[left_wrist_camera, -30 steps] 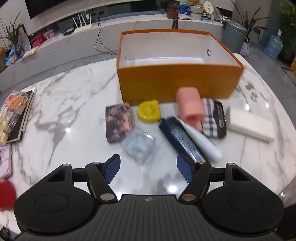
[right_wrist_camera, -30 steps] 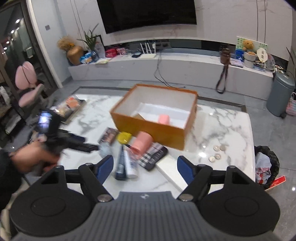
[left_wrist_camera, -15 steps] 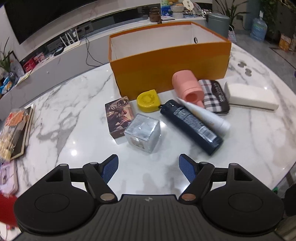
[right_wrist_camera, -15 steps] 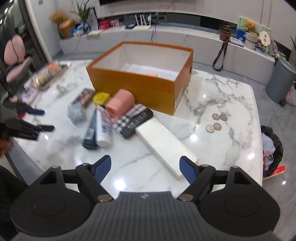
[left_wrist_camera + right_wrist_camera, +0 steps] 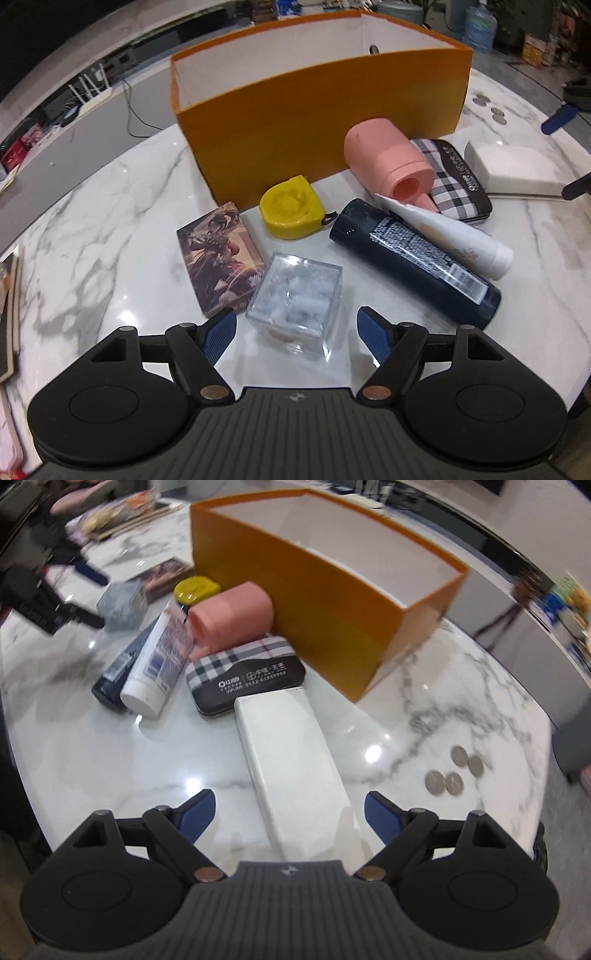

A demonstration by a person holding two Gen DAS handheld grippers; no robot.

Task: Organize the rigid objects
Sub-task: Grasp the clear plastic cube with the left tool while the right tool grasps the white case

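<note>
Clear plastic cube (image 5: 295, 301) on the marble table (image 5: 92, 240), holding something white and fuzzy, contents hard to make out through the glare. Sits straight ahead of the left gripper (image 5: 295, 328), roughly centred on the gap between the blue pads (image 5: 221, 330), its near corner level with the pad tips, untouched. Jaws wide apart, having just been opening, nothing pressed between them. Touching the cube's left side: a picture-printed card box (image 5: 218, 254), lying flat. Beyond: a yellow tape measure (image 5: 291, 206), a dark bottle (image 5: 413, 262) lying on its side with a white tube (image 5: 447, 232) resting across it, a pink cylinder (image 5: 388, 162) on its side, and a plaid case (image 5: 458, 181) partly covered by the cylinder. Behind all, an orange box (image 5: 317, 125), open-topped, white inside, floor hidden by its near wall.

Long white case (image 5: 291, 760) lying lengthwise toward the right gripper (image 5: 291, 814), near end running between the blue pads and disappearing under the gripper body, clear gaps on both sides. Jaws spread wide, having just been opening, not pressing on it. Far end touching the plaid case. Four coins (image 5: 454, 771) to the right on the marble. Top left of that view smeared by motion: dark shapes, probably the other gripper, not clear enough to say more.
</note>
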